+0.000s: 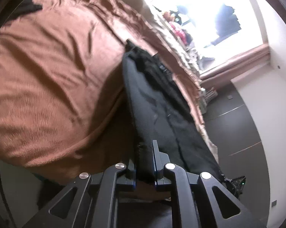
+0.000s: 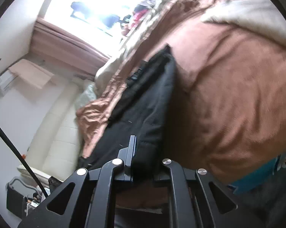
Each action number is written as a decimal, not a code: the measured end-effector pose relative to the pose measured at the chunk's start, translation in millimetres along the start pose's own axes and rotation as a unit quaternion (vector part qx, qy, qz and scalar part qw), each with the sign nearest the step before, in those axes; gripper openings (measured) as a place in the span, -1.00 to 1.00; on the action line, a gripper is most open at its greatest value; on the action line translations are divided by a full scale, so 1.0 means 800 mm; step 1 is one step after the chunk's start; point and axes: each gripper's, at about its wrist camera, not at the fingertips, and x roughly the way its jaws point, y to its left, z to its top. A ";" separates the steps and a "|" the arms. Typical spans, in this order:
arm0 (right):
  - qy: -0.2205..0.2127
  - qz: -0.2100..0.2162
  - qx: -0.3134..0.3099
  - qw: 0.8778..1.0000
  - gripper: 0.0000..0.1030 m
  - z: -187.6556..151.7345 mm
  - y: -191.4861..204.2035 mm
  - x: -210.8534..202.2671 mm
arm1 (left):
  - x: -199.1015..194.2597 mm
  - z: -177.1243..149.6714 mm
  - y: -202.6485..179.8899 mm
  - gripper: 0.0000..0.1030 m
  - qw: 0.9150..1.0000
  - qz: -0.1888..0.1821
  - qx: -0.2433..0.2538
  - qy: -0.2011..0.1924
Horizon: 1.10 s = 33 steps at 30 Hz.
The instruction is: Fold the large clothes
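A large black garment [image 1: 154, 102] lies stretched along the edge of a bed covered with a brown blanket [image 1: 51, 60]. My left gripper [image 1: 145, 155] is shut on the near hem of the black garment, with the cloth pinched between its fingers. In the right wrist view the same black garment [image 2: 146, 102] runs away from me over the brown blanket [image 2: 228, 95]. My right gripper [image 2: 143, 150] is shut on its near edge, cloth bunched between the fingers and hiding the right one. The garment's near end is lifted off the bed.
A bright window [image 1: 209, 15] with a pink curtain [image 1: 234, 60] stands beyond the bed. Dark floor [image 1: 234, 125] and a white wall [image 1: 272, 98] lie to the right in the left view. A pale cabinet [image 2: 57, 125] and a black bin [image 2: 15, 195] sit at the left in the right view.
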 end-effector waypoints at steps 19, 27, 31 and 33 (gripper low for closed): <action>-0.017 0.088 -0.063 0.994 -0.85 -0.065 0.083 -0.164 | -0.184 -0.055 -0.074 -0.77 0.990 -0.067 0.091 -0.083; -0.015 0.096 -0.055 0.994 -0.85 -0.086 0.069 -0.178 | -0.207 -0.074 -0.079 -0.77 0.989 -0.074 0.095 -0.086; -0.023 0.087 -0.038 0.995 -0.85 -0.073 0.070 -0.169 | -0.203 -0.053 -0.097 -0.77 0.987 -0.072 0.110 -0.091; -0.029 0.088 -0.040 0.995 -0.85 -0.057 0.073 -0.161 | -0.200 -0.039 -0.105 -0.77 0.986 -0.076 0.114 -0.095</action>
